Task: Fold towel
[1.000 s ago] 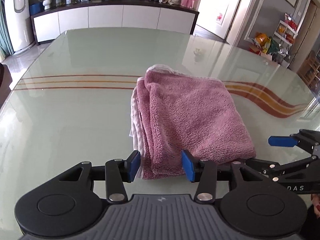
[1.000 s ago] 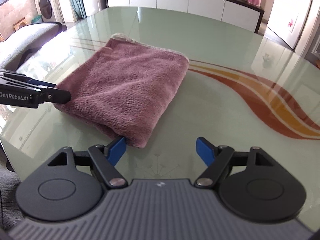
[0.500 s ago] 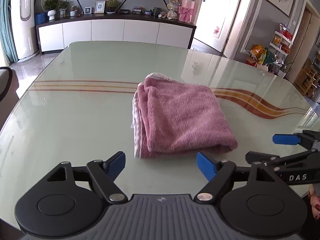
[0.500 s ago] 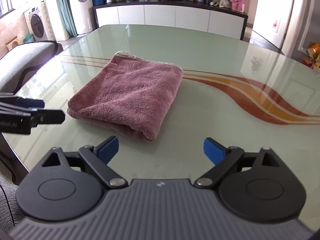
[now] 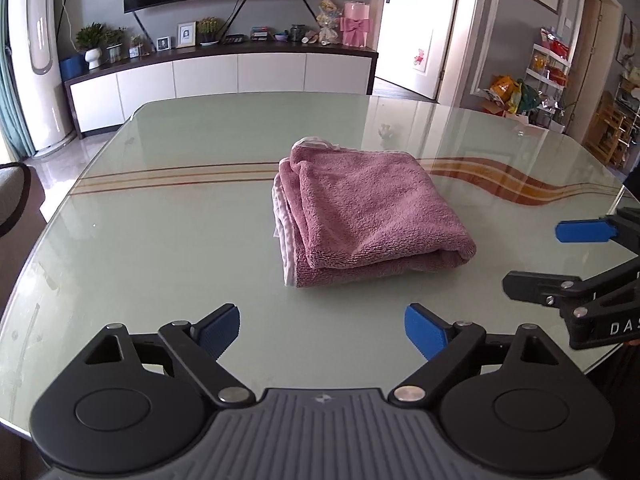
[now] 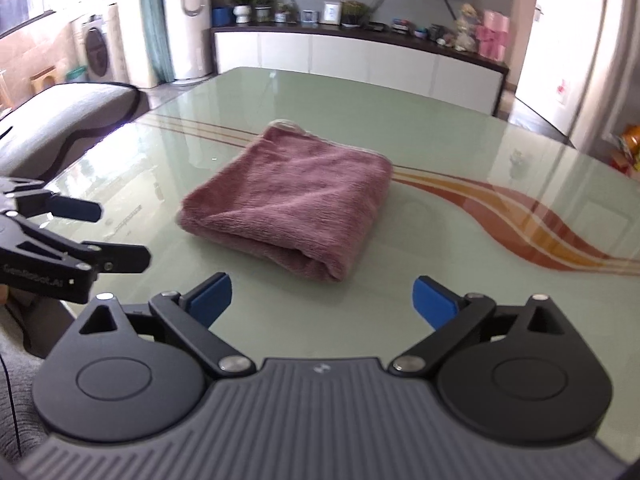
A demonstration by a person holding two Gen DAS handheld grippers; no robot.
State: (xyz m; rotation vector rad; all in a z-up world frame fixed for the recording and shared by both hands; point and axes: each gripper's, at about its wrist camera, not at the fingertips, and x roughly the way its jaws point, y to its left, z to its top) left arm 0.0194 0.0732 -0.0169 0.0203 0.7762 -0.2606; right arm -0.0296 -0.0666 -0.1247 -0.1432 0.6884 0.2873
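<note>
Left claw [image 5: 322, 328] spread wide, right claw [image 6: 322, 298] likewise, both level, near folded pink towel [image 5: 368, 216], touching nothing

left gripper [image 5: 322, 330] released towel [image 5: 372, 212], both grippers opened wider, drawn back

The towel [image 5: 372, 216] is a dusty pink terry cloth, folded into a thick, roughly square bundle of several layers and lying flat near the middle of the tabletop. Its stacked open edges face left in the left wrist view, where a paler, whitish hem shows along the side and at the far corner — the opposite side and the near edge are rounded folds. Nothing touches it — it lies across the painted stripes, slightly askew
</note>
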